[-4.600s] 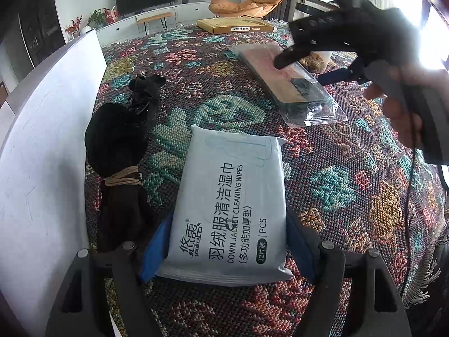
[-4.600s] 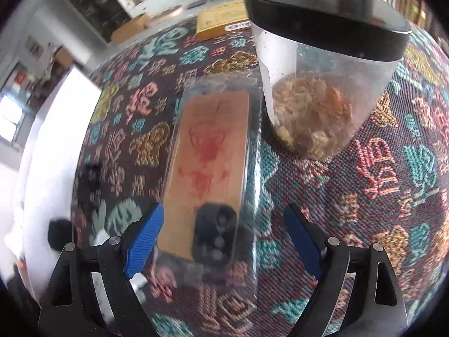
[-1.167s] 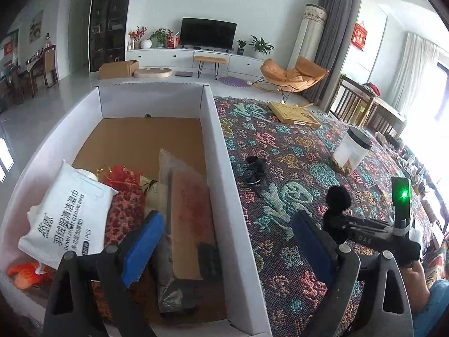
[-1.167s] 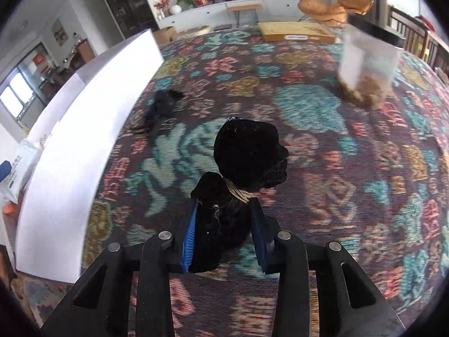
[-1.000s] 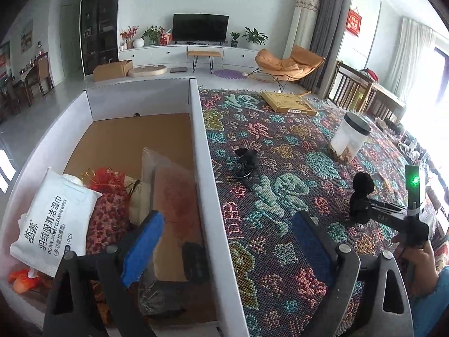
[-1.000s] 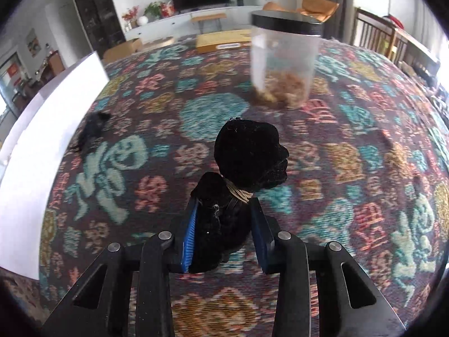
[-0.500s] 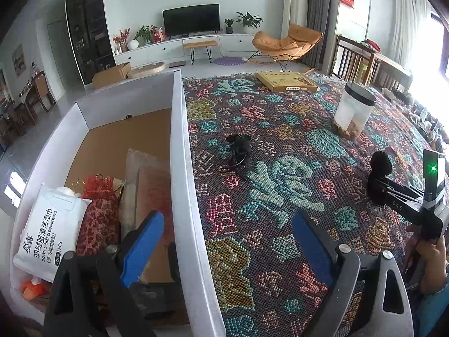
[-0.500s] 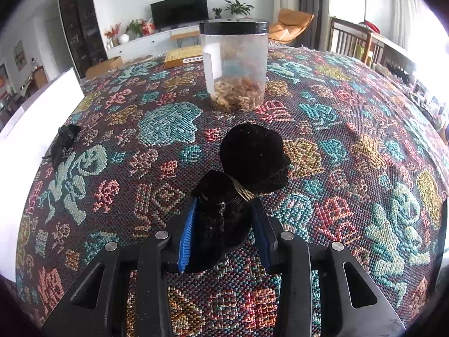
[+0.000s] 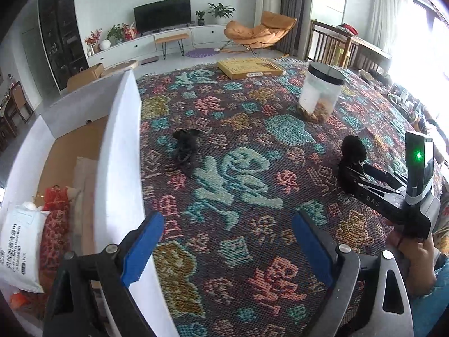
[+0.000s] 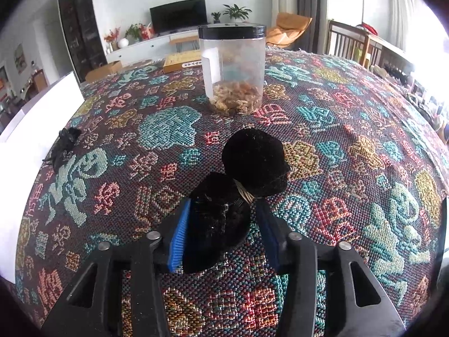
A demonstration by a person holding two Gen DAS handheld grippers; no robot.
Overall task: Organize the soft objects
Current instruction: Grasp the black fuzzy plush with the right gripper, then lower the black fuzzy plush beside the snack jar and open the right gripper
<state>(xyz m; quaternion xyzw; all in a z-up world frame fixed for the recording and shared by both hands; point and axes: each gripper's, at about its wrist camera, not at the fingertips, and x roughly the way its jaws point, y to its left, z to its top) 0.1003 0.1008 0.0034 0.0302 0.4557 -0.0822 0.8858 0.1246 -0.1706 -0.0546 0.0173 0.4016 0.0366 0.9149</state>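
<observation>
A black velvet pouch (image 10: 238, 185) tied with a tan cord lies on the patterned cloth between the blue pads of my right gripper (image 10: 224, 234). The jaws stand slightly apart around its neck, with a small gap at the right pad. The pouch (image 9: 352, 160) and right gripper (image 9: 364, 179) also show in the left wrist view. A second small black soft item (image 9: 185, 147) lies near the white box (image 9: 120, 151). My left gripper (image 9: 224, 250) is open and empty, above the box's wall. The box holds a wipes pack (image 9: 19, 247) and a red pouch (image 9: 54, 224).
A clear jar (image 10: 233, 70) with a black lid stands behind the pouch. A flat yellow box (image 9: 249, 67) lies at the table's far edge. The white box's tall wall (image 10: 36, 118) runs along the table's left side.
My right gripper has lowered the black pouch onto the cloth near the jar and its jaws have eased apart a little. My left gripper has swung right, from over the box toward the table.
</observation>
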